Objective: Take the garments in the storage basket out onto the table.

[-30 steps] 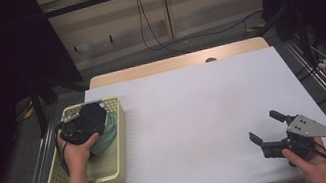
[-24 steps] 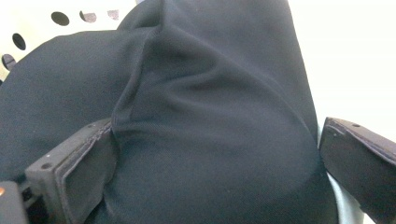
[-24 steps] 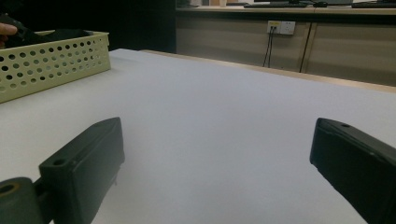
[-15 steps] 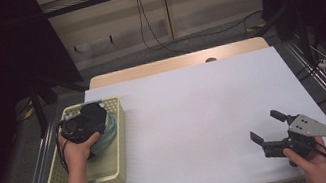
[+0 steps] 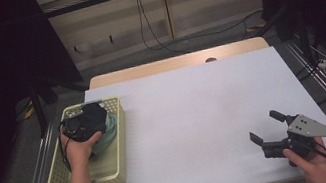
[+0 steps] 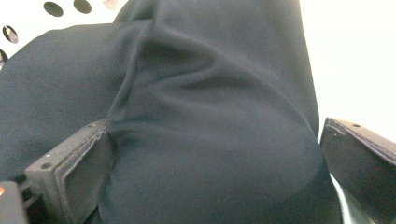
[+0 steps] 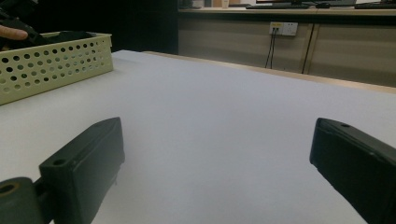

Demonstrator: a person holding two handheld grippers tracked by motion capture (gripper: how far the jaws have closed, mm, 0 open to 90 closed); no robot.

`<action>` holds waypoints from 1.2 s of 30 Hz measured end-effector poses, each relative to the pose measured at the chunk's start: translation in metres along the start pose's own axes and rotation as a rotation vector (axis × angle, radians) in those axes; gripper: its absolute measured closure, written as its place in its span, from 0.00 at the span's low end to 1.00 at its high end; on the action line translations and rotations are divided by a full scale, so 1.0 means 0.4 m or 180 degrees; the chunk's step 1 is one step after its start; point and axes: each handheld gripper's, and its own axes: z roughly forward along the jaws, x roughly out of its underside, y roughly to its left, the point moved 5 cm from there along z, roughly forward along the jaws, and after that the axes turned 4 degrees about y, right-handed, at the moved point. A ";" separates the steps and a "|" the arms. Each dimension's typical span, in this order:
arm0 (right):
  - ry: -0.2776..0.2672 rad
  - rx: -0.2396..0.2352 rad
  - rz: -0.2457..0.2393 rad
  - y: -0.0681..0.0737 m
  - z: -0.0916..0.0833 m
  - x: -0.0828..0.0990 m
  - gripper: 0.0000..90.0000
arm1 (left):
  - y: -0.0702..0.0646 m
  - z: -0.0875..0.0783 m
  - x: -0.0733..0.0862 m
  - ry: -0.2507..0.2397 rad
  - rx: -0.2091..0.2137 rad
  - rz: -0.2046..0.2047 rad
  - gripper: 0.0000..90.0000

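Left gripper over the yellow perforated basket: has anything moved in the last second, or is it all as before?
Almost nothing has changed. The left gripper stays down in the pale yellow perforated plastic basket, jaws either side of the dark teal cloth. The right gripper stays open, low over the white table, having perhaps drifted slightly right.

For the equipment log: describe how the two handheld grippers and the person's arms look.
Both are black two-jaw tools. The right gripper carries a grey three-cornered plate dotted with small holes on top; its jaws are thick, flat black blocks, each with a small hole near the base. The left gripper is a bulky black unit with a black cable looping past the wrist. Both forearms are bare, with no sleeves showing.
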 end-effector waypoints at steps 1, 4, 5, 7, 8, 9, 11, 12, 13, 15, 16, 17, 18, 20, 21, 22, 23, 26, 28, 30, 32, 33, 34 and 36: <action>0.0004 -0.0002 -0.0017 -0.001 -0.001 0.000 0.03 | -0.002 0.001 0.000 0.0016 -0.0015 0.0004 0.00; 0.0002 0.0003 0.0000 -0.003 -0.002 0.000 0.03 | -0.005 0.004 0.000 0.0049 -0.0061 0.0018 0.00; 0.0009 0.0000 0.0002 -0.004 -0.002 0.001 0.03 | -0.004 0.005 -0.002 0.0041 -0.0065 0.0007 0.00; 0.0005 -0.0003 0.0007 -0.005 -0.002 0.002 0.03 | -0.005 0.006 -0.002 0.0066 -0.0063 -0.0017 0.00; 0.0004 -0.0009 0.0010 -0.005 -0.001 0.002 0.03 | -0.005 0.006 -0.002 0.0084 -0.0063 -0.0010 0.00; 0.0005 -0.0010 0.0009 -0.005 -0.001 0.002 0.03 | -0.005 0.008 -0.002 0.0092 -0.0066 -0.0013 0.00; 0.0005 -0.0011 0.0019 -0.004 0.001 0.002 0.03 | -0.006 0.012 0.000 0.0126 -0.0057 0.0005 0.00; 0.0005 -0.0011 0.0019 -0.004 0.001 0.002 0.03 | -0.005 0.014 0.001 0.0145 -0.0054 0.0029 0.00; 0.0006 -0.0018 0.0018 -0.004 0.001 0.002 0.03 | -0.006 0.018 0.001 0.0114 -0.0047 0.0000 0.00; 0.0018 -0.0032 0.0001 -0.004 0.001 0.003 0.03 | -0.005 0.020 0.004 0.0133 -0.0040 -0.0047 0.00; 0.0024 -0.0037 0.0001 -0.004 0.002 0.004 0.03 | -0.006 0.023 0.004 0.0163 -0.0047 -0.0021 0.00; 0.0031 -0.0043 0.0013 -0.004 0.003 0.004 0.03 | -0.008 0.026 0.004 0.0188 -0.0074 0.0029 0.00; 0.0037 -0.0050 0.0011 -0.004 0.003 0.004 0.03 | -0.010 0.028 0.005 0.0204 -0.0100 0.0043 0.00; 0.0047 -0.0057 0.0006 -0.005 0.004 0.006 0.03 | -0.013 0.034 0.008 0.0182 -0.0147 0.0052 0.01; 0.0047 -0.0057 0.0019 -0.005 0.004 0.006 0.03 | -0.012 0.036 0.009 0.0185 -0.0187 0.0089 0.03; 0.0049 -0.0060 0.0019 -0.005 0.004 0.007 0.03 | -0.012 0.038 0.010 0.0184 -0.0218 0.0093 0.04; 0.0058 -0.0061 0.0019 -0.005 0.004 0.007 0.03 | -0.012 0.040 0.011 0.0172 -0.0242 0.0117 0.05; 0.0067 -0.0068 0.0023 -0.006 0.003 0.009 0.03 | -0.015 0.041 0.013 0.0182 -0.0318 0.0166 0.09; 0.0066 -0.0071 0.0037 -0.006 0.001 0.009 0.03 | -0.019 0.040 0.012 0.0208 -0.0346 0.0197 0.13; 0.0063 -0.0068 0.0052 -0.007 0.001 0.009 0.03 | -0.023 0.037 0.010 0.0238 -0.0379 0.0221 0.18; 0.0060 -0.0070 0.0056 -0.007 0.000 0.008 0.03 | -0.029 0.035 0.008 0.0266 -0.0414 0.0225 0.24; 0.0065 -0.0067 0.0049 -0.006 0.000 0.008 0.03 | -0.034 0.034 0.006 0.0276 -0.0435 0.0211 0.32; 0.0065 -0.0067 0.0049 -0.006 0.000 0.008 0.03 | -0.039 0.032 0.005 0.0308 -0.0463 0.0249 0.32; 0.0075 -0.0076 0.0030 -0.006 0.002 0.009 0.03 | -0.046 0.026 0.001 0.0324 -0.0474 0.0248 0.43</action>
